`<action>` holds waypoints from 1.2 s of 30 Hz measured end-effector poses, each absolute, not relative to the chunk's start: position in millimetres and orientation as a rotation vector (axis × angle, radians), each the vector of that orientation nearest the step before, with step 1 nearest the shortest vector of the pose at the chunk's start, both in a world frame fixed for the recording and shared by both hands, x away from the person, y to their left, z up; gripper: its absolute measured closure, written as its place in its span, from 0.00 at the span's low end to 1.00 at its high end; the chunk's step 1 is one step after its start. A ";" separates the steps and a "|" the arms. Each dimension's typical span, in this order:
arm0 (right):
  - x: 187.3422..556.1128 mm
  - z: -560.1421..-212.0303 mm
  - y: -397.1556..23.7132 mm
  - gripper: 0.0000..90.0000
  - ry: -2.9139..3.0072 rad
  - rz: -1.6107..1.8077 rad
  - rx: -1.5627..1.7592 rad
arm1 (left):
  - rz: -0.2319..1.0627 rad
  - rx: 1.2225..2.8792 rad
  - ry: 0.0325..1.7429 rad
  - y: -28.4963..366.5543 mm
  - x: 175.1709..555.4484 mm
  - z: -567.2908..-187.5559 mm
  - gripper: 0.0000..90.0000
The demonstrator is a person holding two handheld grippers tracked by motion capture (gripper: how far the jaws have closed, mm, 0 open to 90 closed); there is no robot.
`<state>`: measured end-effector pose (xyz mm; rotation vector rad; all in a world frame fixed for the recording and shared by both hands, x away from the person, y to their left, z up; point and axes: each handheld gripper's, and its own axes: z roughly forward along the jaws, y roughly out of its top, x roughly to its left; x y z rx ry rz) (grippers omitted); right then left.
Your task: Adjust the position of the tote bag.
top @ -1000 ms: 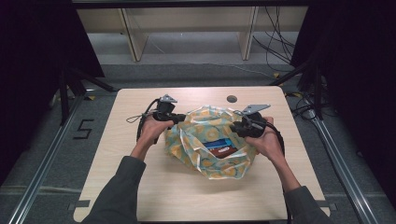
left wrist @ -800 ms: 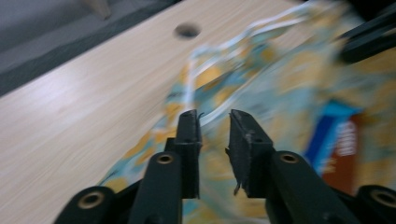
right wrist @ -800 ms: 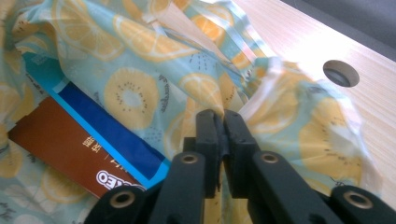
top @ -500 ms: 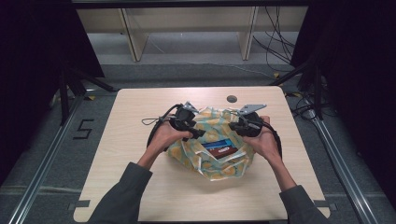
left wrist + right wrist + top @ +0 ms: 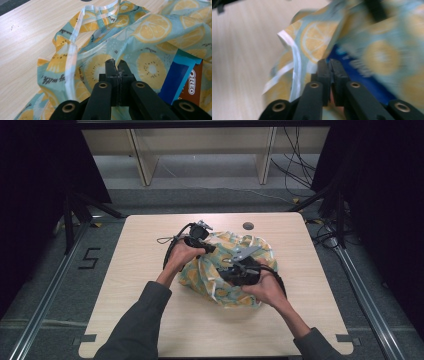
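A teal bag (image 5: 220, 282) printed with lemon and kiwi slices lies bunched on the middle of the table. My left gripper (image 5: 212, 249) is at its far left part. Its jaws have just closed, and the left gripper view has them (image 5: 117, 63) shut with a thin fold of bag (image 5: 150, 30) pinched at the tips. A blue and brown Oreo packet (image 5: 185, 85) lies in the bag to the right of the jaws. My right gripper (image 5: 227, 270) sits over the bag's middle. In its blurred view the jaws (image 5: 329, 62) are shut amid the bag fabric (image 5: 317, 40), with the blue packet (image 5: 362, 77) beyond.
The wooden table (image 5: 150, 320) has a round hole (image 5: 248, 226) near its far edge. The left gripper's cable (image 5: 167, 240) loops on the table left of the bag. A shelf unit (image 5: 200, 150) stands beyond the table, and metal rails (image 5: 50, 290) run along the floor on both sides.
My left gripper shifted right onto the bag. My right hand swung left and nearer, drawing the bag's right side over, so the bag is bunched narrower and the packet is covered in the high view.
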<state>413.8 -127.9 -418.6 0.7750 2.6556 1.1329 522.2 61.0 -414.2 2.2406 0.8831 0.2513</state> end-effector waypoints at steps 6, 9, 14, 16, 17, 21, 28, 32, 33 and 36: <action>387.0 -439.8 -101.1 1.00 2.841 1.055 0.538 | 0.226 2.229 0.938 69.8 531.8 -416.9 0.99; 372.8 -455.5 -89.8 1.00 2.925 1.011 0.546 | 0.214 2.175 0.986 75.3 537.9 -423.1 0.99; 361.3 -472.7 -84.6 1.00 2.987 0.902 0.454 | 0.244 2.161 1.054 86.5 547.1 -428.9 0.99; 357.4 -473.0 -87.7 1.00 2.996 0.892 0.494 | 0.225 2.141 1.072 89.3 548.9 -433.3 0.99; 358.9 -468.7 -91.2 1.00 2.983 0.917 0.476 | 0.217 2.130 1.073 88.7 548.3 -434.7 0.99; 369.4 -427.9 -112.5 1.00 2.785 1.081 0.560 | 0.222 2.141 1.032 86.5 543.1 -432.5 0.99; 406.6 -422.8 -145.6 1.00 2.643 0.929 0.790 | 0.244 2.149 1.022 85.9 541.5 -427.0 0.99; 404.3 -444.8 -176.4 1.00 2.681 0.756 0.840 | 0.240 2.119 1.046 94.9 543.4 -428.5 0.99; 402.1 -451.0 -185.2 1.00 2.692 0.716 0.817 | 0.234 2.117 1.047 96.5 544.0 -428.9 0.99; 391.8 -466.1 -204.1 1.00 2.733 0.673 0.867 | 0.228 2.108 1.051 98.2 544.3 -430.6 0.99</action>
